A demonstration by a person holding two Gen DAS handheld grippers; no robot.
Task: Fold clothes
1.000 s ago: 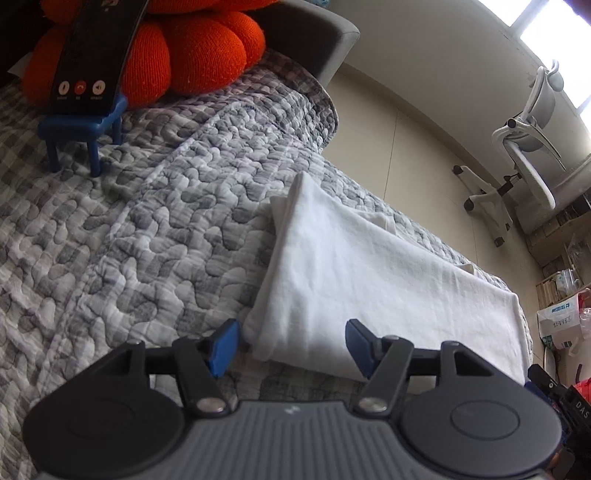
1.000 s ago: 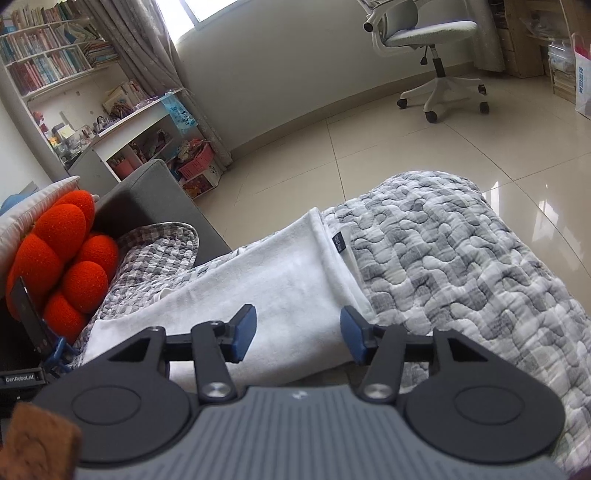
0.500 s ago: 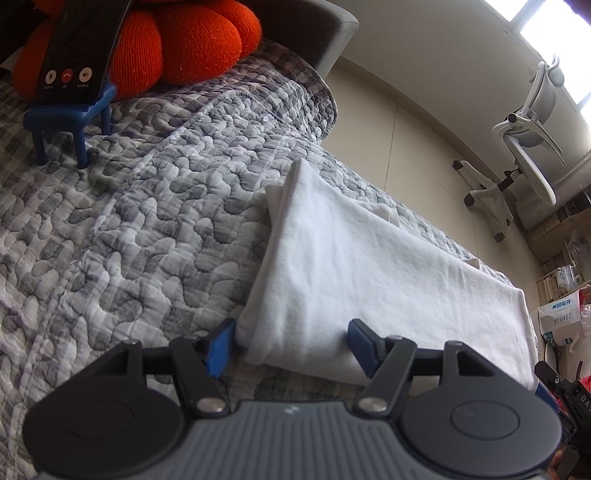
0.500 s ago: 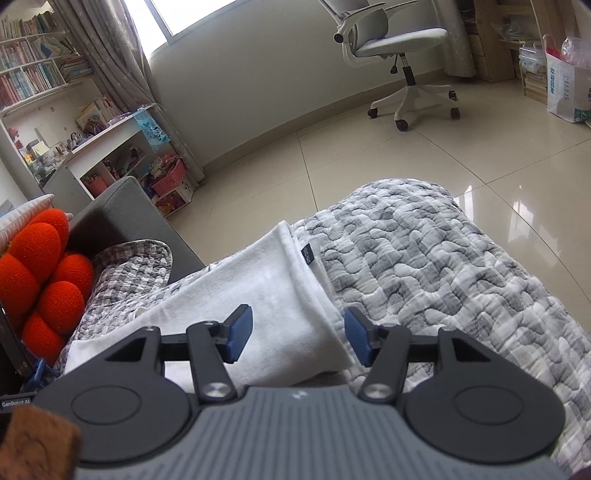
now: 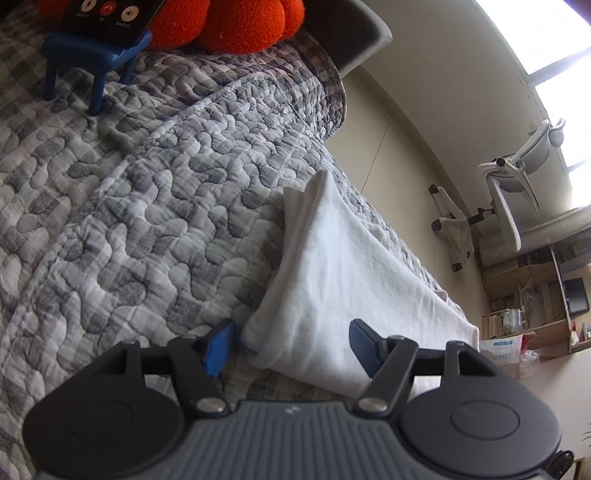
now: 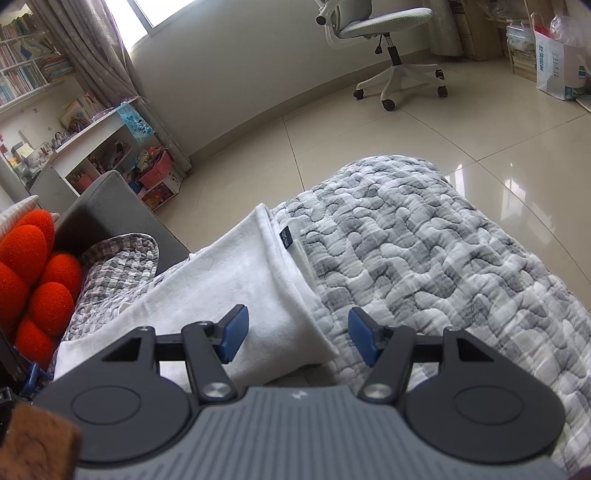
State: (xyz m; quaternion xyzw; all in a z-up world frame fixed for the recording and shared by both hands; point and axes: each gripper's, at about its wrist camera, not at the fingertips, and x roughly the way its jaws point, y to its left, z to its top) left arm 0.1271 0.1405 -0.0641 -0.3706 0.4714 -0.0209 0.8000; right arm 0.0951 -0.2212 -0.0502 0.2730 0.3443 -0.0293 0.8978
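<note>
The folded white garment point(image 5: 343, 280) lies in a long strip on the grey quilted cover point(image 5: 140, 229), near its edge over the tiled floor point(image 6: 424, 122). An office chair point(image 6: 380, 40) stands by the wall; orange cushions point(image 6: 37, 273) sit behind. My left gripper point(image 5: 291, 349) and right gripper point(image 6: 295, 334) are both spread wide, each straddling one end of the garment, clamping nothing.

- One folded white garment point(image 5: 343, 280), lying on the quilt.
- One grey patterned quilt point(image 5: 155, 206).
- Two tongs: left tongs point(image 5: 291, 347) and right tongs point(image 6: 297, 339), each with two blue pads.
- One orange lobed cushion point(image 6: 33, 273).
- One blue stand point(image 5: 96, 55) holding one phone point(image 5: 110, 13).
- One white office chair point(image 6: 380, 40).
- One white paper bag point(image 6: 559, 66).
</note>
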